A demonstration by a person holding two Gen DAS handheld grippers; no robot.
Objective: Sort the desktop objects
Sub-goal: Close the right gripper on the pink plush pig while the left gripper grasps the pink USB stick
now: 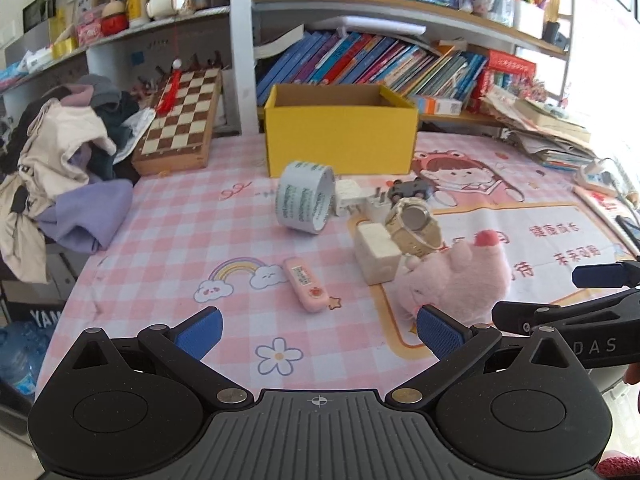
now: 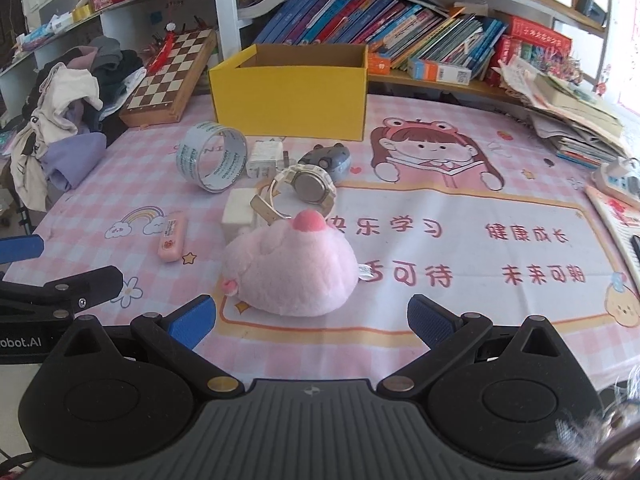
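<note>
An open yellow box (image 1: 340,136) (image 2: 290,92) stands at the back of the desk. In front of it lie a tape roll (image 1: 305,202) (image 2: 211,161), a white charger (image 1: 349,196) (image 2: 264,159), a small grey toy (image 1: 410,190) (image 2: 325,158), a cream watch (image 1: 414,224) (image 2: 306,190), a white block (image 1: 376,254) (image 2: 239,214), a pink eraser case (image 1: 306,284) (image 2: 173,237) and a pink plush (image 1: 456,284) (image 2: 290,270). My left gripper (image 1: 318,332) is open just short of the eraser case. My right gripper (image 2: 312,322) is open right before the plush.
A pile of clothes (image 1: 60,168) and a chessboard case (image 1: 180,120) sit at the left back. Stacked papers and books (image 2: 572,120) and a power strip (image 2: 618,178) line the right edge. Bookshelves (image 1: 380,64) rise behind the box.
</note>
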